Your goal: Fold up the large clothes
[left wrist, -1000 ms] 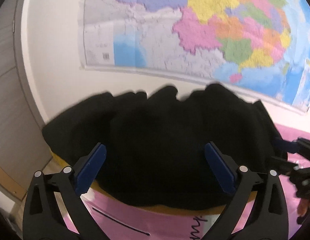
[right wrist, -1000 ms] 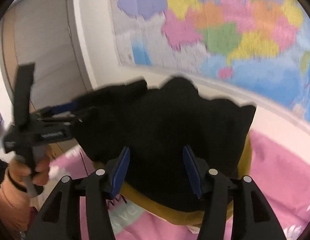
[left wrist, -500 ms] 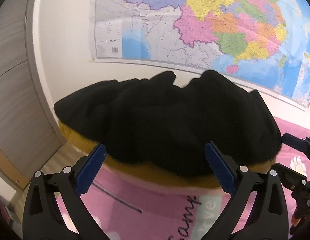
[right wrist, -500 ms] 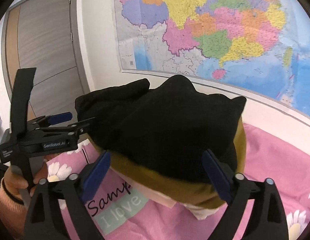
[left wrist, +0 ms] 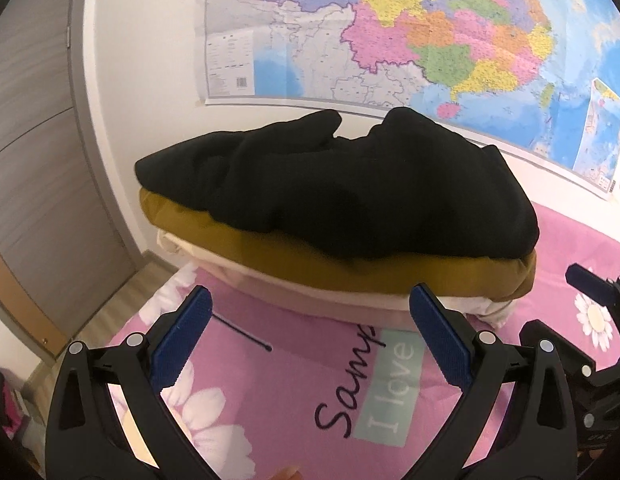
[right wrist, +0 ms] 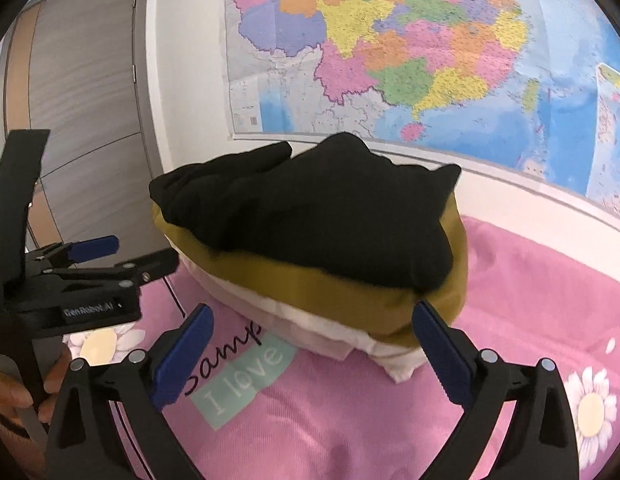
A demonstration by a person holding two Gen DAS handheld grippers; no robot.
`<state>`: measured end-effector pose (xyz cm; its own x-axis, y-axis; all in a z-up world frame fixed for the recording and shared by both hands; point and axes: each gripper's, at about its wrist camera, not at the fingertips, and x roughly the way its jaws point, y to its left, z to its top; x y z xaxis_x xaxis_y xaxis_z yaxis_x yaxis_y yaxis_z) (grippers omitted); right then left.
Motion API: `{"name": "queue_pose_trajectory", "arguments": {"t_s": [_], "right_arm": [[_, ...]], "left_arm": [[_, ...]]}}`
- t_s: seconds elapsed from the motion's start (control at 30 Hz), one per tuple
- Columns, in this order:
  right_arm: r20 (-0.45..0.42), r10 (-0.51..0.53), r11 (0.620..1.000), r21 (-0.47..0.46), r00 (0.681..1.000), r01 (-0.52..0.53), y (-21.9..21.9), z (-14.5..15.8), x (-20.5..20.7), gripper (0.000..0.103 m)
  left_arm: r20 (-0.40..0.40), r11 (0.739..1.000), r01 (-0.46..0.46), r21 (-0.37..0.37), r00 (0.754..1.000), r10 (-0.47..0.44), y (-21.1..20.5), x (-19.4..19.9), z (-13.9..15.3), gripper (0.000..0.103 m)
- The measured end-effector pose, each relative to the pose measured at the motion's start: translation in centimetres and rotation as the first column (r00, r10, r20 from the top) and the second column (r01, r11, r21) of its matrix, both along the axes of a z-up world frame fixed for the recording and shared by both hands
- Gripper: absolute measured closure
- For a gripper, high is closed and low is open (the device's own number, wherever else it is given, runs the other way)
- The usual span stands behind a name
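A folded black garment point(left wrist: 350, 188) lies on top of a stack of folded clothes, directly on a mustard-yellow garment point(left wrist: 350, 268), which in turn sits on pale cream and white folded pieces point(left wrist: 294, 296). The whole stack rests on a pink bedspread point(left wrist: 294, 412) printed with white daisies and a pale green label with writing, close to the white wall where a large coloured map point(left wrist: 410, 36) hangs just above the stack. To the left of the stack stands a grey door point(right wrist: 86, 92). The left gripper point(left wrist: 310, 340) is in front of the stack, just short of it, its blue-padded jaws spread wide with nothing between them but the bedspread. The right gripper point(right wrist: 310, 354) is likewise in front of the stack, a little to the right of the left one; its jaws are opening, already spread wide, and they grip nothing, though the right pad sits just beside the lower edge of the yellow garment. In the right wrist view a hand point(right wrist: 14, 392) holds the left gripper's handle, left of the stack.
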<state>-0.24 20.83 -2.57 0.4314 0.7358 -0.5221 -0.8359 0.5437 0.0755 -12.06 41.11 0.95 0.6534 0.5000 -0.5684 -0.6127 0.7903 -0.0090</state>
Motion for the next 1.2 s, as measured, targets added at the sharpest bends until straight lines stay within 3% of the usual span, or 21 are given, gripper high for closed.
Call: {"name": "queue_pose_trajectory", "arguments": {"t_s": [0.2,0.57,1.2], "right_arm": [[-0.014,-0.004,1.0,0.012,1.0,0.004,-1.1,-0.5,-0.9,0.006],[-0.005,0.001,0.999,0.037,1.0,-0.001,-2.6,0.1,-2.7,0.006],[-0.005,-0.003,0.998,0.062,1.0,0.003,-4.3,0.5,-4.3,0.006]], "left_arm": [[0.001,1.0,-0.009,-0.007,1.0,0.009,-0.9,-0.8,0.1,0.005],[0.002,0.998,-0.008,0.063,1.0,0.008,-3.8,-2.4,1.0,0.006],[0.026,0.997,-0.011,0.071,1.0,0.009,-5.8,-4.2,1.5,0.006]]}}
